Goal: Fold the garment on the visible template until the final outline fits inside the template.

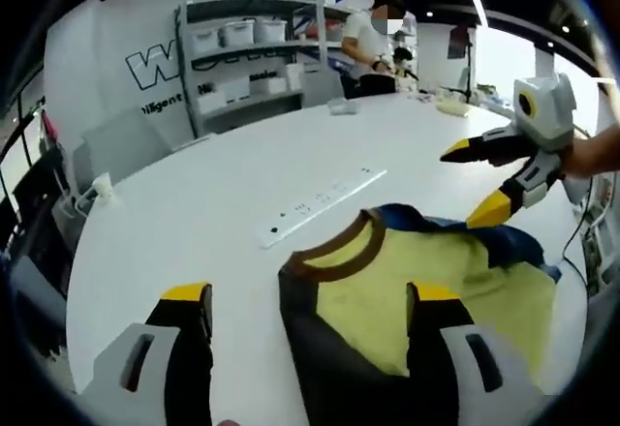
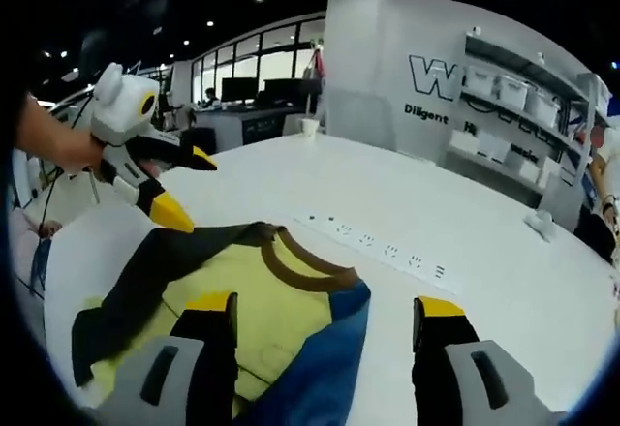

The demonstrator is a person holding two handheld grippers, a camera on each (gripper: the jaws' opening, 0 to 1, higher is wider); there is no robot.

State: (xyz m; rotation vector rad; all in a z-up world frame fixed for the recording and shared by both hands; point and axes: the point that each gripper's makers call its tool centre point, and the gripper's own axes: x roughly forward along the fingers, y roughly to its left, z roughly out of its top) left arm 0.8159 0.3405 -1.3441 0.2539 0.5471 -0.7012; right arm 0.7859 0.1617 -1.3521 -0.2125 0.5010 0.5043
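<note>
A garment (image 1: 387,281) with a yellow front, brown collar and dark navy and blue sleeves lies crumpled on the white table (image 1: 194,213). My left gripper (image 1: 310,295) stands open just above its collar end, nothing between the jaws. The right gripper (image 1: 475,184) comes in from the right, open, hovering over the garment's far blue edge. In the right gripper view the garment (image 2: 223,271) lies under my open right gripper (image 2: 326,305), its blue sleeve between the jaws. The left gripper (image 2: 189,189) hangs open above the dark sleeve at the left.
A white power strip (image 1: 320,197) lies on the table just beyond the collar, also the power strip (image 2: 373,244). Shelves with bins (image 1: 252,48) and a person (image 1: 368,44) stand at the far side. A cup (image 2: 310,126) sits near the table's far edge.
</note>
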